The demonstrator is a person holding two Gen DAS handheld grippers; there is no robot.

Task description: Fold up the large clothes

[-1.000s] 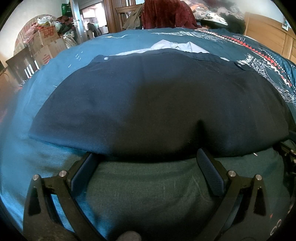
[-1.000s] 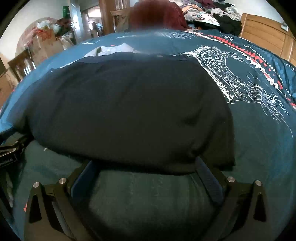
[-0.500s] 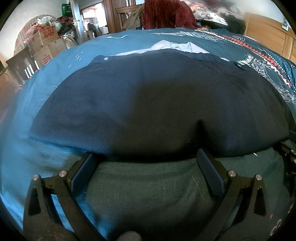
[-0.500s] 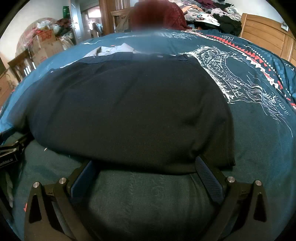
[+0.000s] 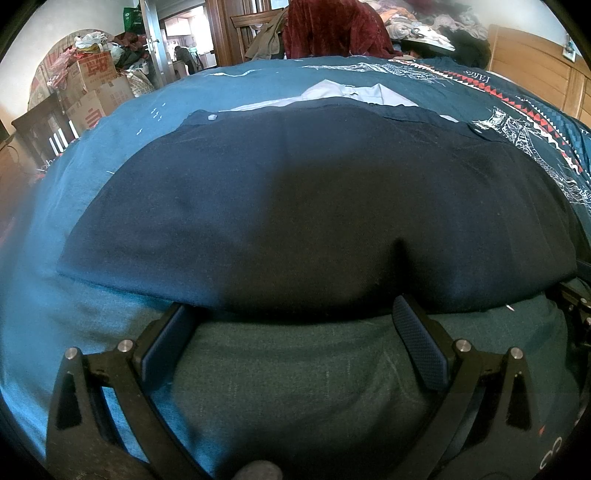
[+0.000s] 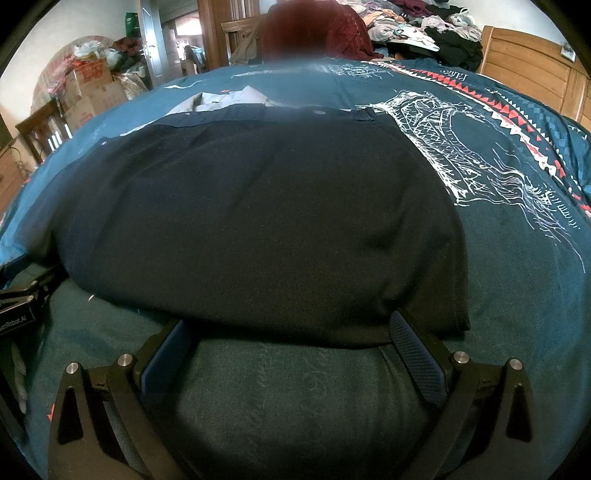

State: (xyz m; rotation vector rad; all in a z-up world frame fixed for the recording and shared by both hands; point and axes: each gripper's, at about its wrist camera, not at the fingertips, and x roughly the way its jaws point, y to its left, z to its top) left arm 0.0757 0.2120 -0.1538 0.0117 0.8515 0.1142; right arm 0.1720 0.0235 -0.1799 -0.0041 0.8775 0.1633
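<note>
A dark navy garment [image 5: 314,192] lies folded flat on the teal bedspread [image 5: 66,206], with its near folded edge towards me. My left gripper [image 5: 290,314] is open at that edge, near the garment's left half, and both fingertips are tucked under the cloth. In the right wrist view the same garment [image 6: 258,206] fills the middle. My right gripper [image 6: 288,328] is open too, at the edge of the right half, with its tips hidden under the hem. Nothing is pinched between either pair of fingers.
A light grey shirt [image 5: 351,92] lies just beyond the garment. A person in dark red [image 5: 332,29] is at the bed's far side. Cardboard boxes [image 5: 96,85] stand far left, a wooden headboard [image 6: 535,66] at the right, and a heap of clothes [image 6: 424,26] behind.
</note>
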